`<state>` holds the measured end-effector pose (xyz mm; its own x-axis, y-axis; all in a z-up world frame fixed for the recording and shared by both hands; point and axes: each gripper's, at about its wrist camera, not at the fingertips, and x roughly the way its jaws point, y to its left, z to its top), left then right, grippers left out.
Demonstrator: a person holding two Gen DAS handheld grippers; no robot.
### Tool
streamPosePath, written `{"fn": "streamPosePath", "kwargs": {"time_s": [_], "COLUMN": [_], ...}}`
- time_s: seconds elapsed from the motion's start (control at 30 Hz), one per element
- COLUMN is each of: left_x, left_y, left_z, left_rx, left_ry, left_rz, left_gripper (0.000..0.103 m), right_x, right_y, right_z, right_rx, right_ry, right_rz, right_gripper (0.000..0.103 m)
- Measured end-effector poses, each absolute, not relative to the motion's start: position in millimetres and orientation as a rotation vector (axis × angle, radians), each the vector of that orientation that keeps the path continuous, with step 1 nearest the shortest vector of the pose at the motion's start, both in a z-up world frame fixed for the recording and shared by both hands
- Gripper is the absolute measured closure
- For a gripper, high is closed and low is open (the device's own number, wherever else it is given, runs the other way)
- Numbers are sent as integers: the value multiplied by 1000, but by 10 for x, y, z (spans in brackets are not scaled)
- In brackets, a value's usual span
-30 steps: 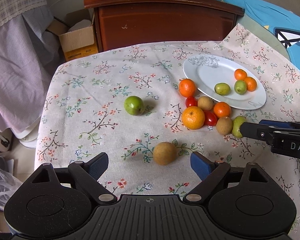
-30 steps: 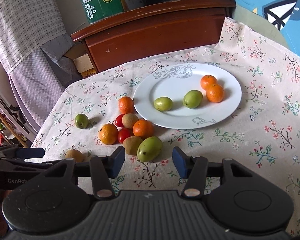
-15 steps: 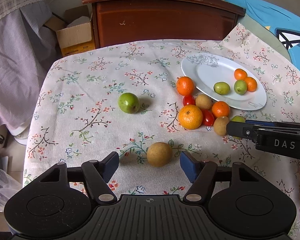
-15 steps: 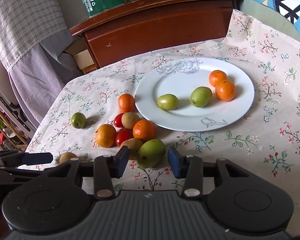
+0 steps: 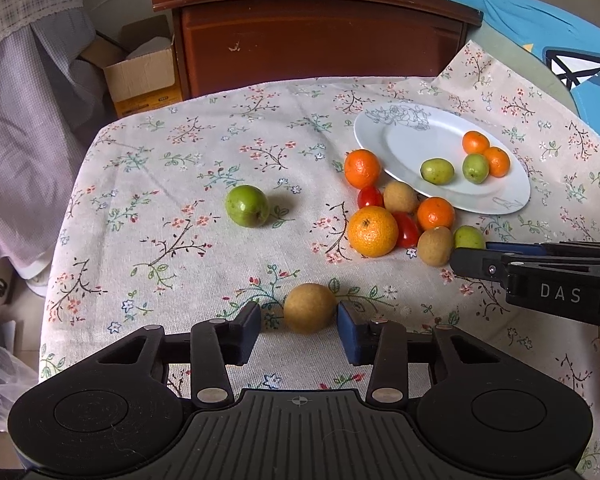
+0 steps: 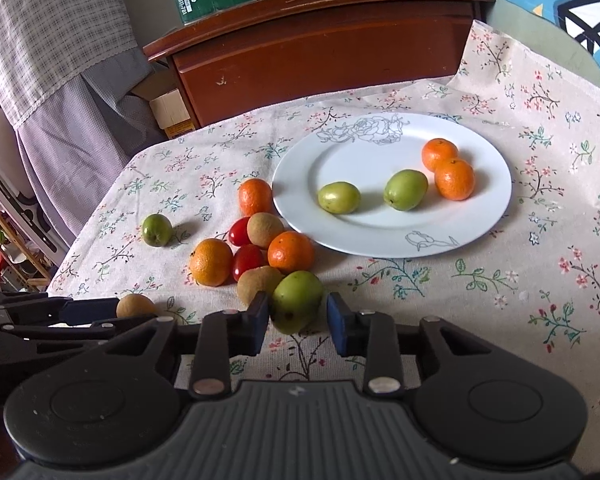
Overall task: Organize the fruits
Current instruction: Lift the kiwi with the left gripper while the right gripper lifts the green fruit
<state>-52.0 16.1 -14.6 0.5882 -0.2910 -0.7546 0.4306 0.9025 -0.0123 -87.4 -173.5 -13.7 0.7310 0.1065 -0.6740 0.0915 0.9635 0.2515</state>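
Note:
My left gripper (image 5: 298, 326) is open with a round brown fruit (image 5: 309, 308) between its jaws; the right pad touches it, a gap remains on the left. My right gripper (image 6: 298, 318) is open around a green fruit (image 6: 296, 300), with small gaps on both sides. A white plate (image 6: 364, 236) holds two green fruits and two small oranges. A cluster of oranges, red tomatoes and brown fruits (image 6: 256, 248) lies left of the plate. A lone green fruit (image 5: 247, 205) sits further left.
The table has a floral cloth (image 5: 172, 184). A dark wooden cabinet (image 5: 316, 36) stands behind it, with a cardboard box (image 5: 140, 76) and hanging checked cloth (image 5: 28, 92) to the left. A blue cushion (image 5: 540, 32) lies at the far right.
Both grippers moved forward and narrowed. The brown fruit now sits between the left jaws and the green fruit between the right jaws.

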Motion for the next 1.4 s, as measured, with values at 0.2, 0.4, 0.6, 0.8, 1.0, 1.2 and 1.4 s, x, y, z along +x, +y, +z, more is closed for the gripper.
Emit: {"fn": "streamPosePath", "kwargs": {"time_s": [0.2,0.4,0.6,0.8,1.0,1.2,1.4], "left_x": [-520,-527,-558,-567,-565,-502,-308], "left_y": [165,185,200,209,204,102,-89], "left_z": [-121,-75,13,64,254,482,594], "left_rx": [159,135,113,90,47,29,27], "left_ry": [843,834,808,805,764,722,720], "left_rz": [-438,-439,-440,-449,-474,-511,-572], "left_gripper": [75,77,77,77,77,77,77], "right_x": [-890,-940,-1004,-1034,-1026,-1012,-917], "right_y": [-1748,-1744,-1742,-1760,-1867,-2003,-2220], "right_z": [-122,-47,48,100,234,504,697], "right_rx": [291,291,300,305,338,334,327], "right_ry": [752,731,706,718,697,636,605], "right_rz": [7,10,19,-8,-52,-30,-2], "right_gripper": [77,77,77,77,77,77,77]}}
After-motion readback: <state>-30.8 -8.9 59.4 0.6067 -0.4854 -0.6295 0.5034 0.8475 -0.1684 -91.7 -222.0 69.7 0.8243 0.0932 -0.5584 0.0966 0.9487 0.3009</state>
